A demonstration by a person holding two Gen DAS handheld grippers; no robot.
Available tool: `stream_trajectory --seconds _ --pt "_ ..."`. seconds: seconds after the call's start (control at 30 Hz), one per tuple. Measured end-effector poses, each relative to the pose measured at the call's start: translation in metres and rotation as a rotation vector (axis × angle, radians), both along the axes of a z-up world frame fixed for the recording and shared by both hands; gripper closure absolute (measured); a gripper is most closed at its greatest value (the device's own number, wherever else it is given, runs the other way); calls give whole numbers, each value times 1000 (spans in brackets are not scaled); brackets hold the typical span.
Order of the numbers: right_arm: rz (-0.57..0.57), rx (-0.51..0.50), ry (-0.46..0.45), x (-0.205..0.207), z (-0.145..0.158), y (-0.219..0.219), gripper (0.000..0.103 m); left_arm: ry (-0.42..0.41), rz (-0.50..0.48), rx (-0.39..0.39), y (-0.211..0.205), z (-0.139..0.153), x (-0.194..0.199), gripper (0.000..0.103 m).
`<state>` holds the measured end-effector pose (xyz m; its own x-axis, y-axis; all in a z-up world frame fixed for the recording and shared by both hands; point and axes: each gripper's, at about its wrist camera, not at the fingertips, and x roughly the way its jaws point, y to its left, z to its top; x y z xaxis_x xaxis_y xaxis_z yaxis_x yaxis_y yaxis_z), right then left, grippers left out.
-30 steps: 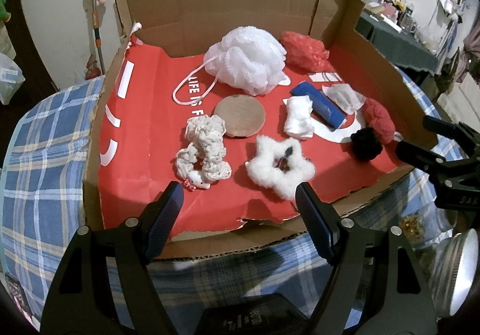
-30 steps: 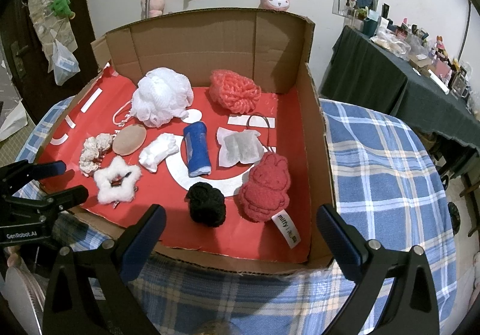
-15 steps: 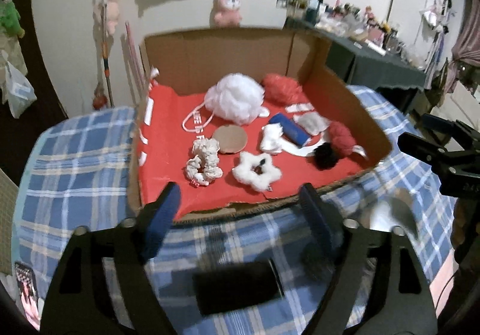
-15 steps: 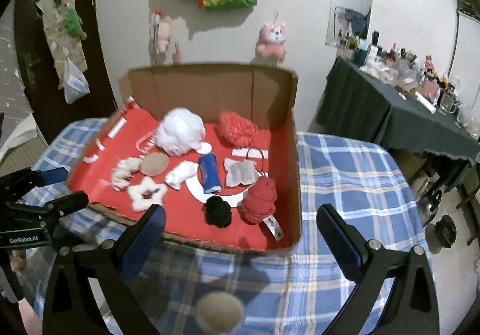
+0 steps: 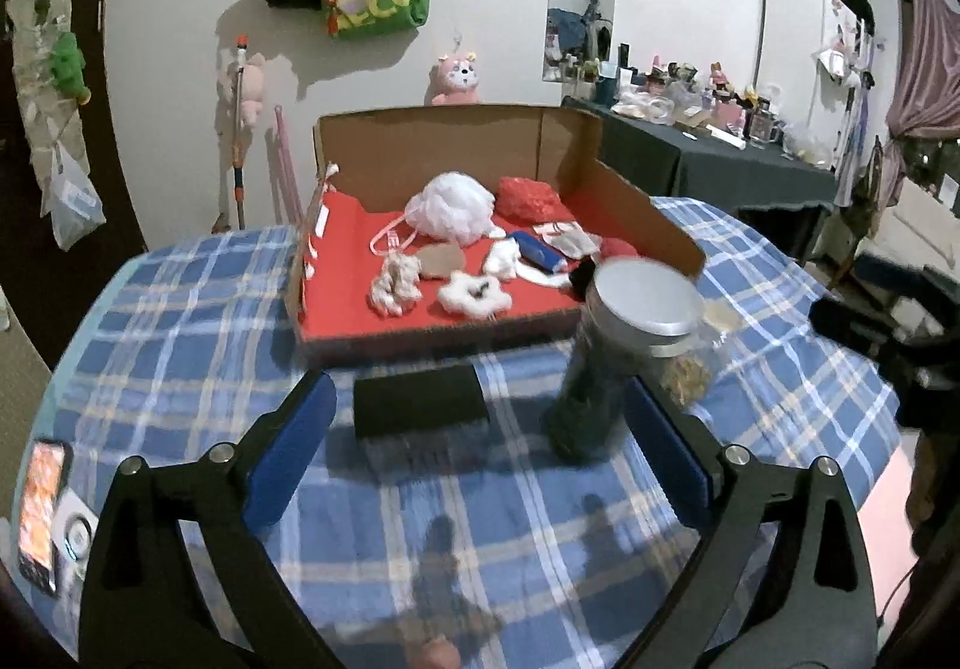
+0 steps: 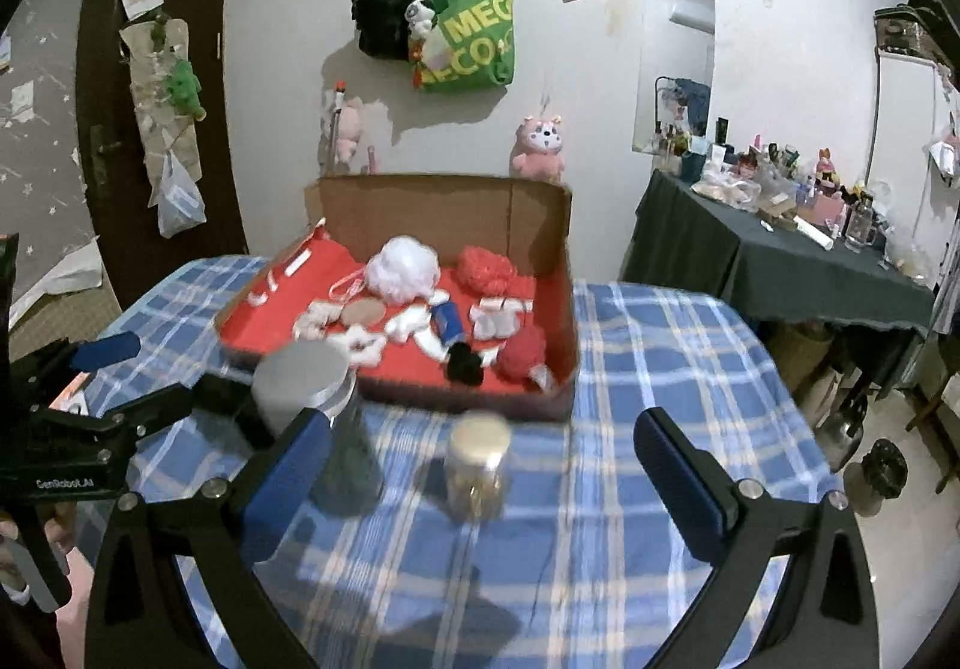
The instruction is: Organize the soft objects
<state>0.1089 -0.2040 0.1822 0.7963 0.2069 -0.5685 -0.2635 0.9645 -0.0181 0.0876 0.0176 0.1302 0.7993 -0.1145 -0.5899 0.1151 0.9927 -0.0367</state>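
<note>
Both grippers point downward over the near part of the checked counter (image 5: 180, 345): the left gripper (image 5: 480, 465) has its fingers opening with only cloth between them, and the right gripper (image 6: 480, 483) has its fingers wide apart around nothing. The soft objects, among them a white bath pouf (image 5: 450, 213) and a white star scrunchie (image 5: 474, 294), lie in the cardboard box (image 5: 432, 153) toward the counter's far edge. A grey-lidded jar (image 5: 624, 345) and a small jar (image 6: 477, 465) stand between box and grippers, with bare cloth along the near edge.
</note>
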Motion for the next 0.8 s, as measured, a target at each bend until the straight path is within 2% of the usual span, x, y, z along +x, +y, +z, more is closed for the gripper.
stream_trajectory --seconds 0.1,0.23,0.43,0.6,0.8 --pt "5 2 13 -18 -19 3 0 27 20 -9 -2 -20 -6 2" --pt "-2 -2 64 -24 -54 7 0 107 36 -2 -5 -56 2 2" --pt "-33 -20 224 -3 -115 13 0 210 55 21 -13 -90 14 2" --pt "-72 -46 282 12 -137 12 0 287 109 52 -14 -110 25 1" --pt "-94 -47 313 19 -148 9 0 284 136 51 -16 -109 25 0"
